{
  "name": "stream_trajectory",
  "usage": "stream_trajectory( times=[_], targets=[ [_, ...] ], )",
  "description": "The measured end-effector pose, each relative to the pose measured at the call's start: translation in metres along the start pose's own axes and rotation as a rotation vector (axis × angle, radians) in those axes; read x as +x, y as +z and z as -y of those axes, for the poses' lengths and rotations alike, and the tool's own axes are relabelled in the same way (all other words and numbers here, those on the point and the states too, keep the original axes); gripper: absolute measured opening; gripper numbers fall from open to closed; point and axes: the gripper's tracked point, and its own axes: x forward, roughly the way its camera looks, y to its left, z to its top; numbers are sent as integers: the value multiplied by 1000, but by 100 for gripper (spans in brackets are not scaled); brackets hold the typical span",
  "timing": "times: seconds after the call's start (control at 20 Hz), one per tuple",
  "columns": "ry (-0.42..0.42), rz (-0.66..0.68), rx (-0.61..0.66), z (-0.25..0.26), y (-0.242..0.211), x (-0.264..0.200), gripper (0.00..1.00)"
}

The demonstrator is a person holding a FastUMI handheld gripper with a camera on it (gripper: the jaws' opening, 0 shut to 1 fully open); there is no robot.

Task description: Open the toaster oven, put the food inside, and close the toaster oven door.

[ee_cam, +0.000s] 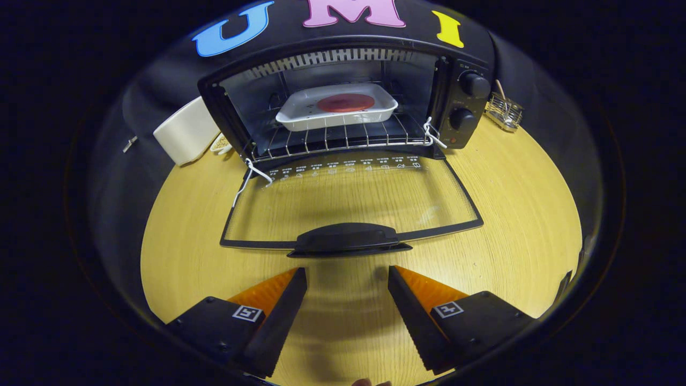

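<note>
Gripper view looks across a pale wooden table (514,214) toward the toaster oven (343,102), which stands at the far side against the booth's dark wall. Its glass door (348,203) is swung fully down and lies flat toward the near side, the door handle (348,239) at its near edge. The gripper (347,276) hangs just short of that handle, fingers spread well apart with nothing between them (bare tabletop shows through the gap), and neither finger touches the handle.

Inside the oven, a white rectangular tray (336,107) sits on the wire rack (343,139), toward the far part of the cavity. The food (345,102), a flat round reddish piece, lies in the middle of the tray. White cords (252,177) are tied at the left and right near corners of the rack, the left one trailing down onto the door.

Two black knobs (469,102) are stacked on the oven's right-hand panel. Left of the oven, a cream-coloured box-like object (185,131) rests on the table, touching or nearly touching the oven's side; I cannot tell which. To the far right of the oven stands a small wire basket (504,111) with a thin stick rising from it.
</note>
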Motion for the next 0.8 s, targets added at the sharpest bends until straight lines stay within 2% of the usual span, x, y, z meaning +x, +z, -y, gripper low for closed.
stream_trajectory(
  times=[0.15,0.3,0.8],
  targets=[
    [-25,7,2,0,6,7,99],
    [-37,6,-48,0,8,8,99],
    [11,77,-43,-1,21,-20,99]
  ],
)
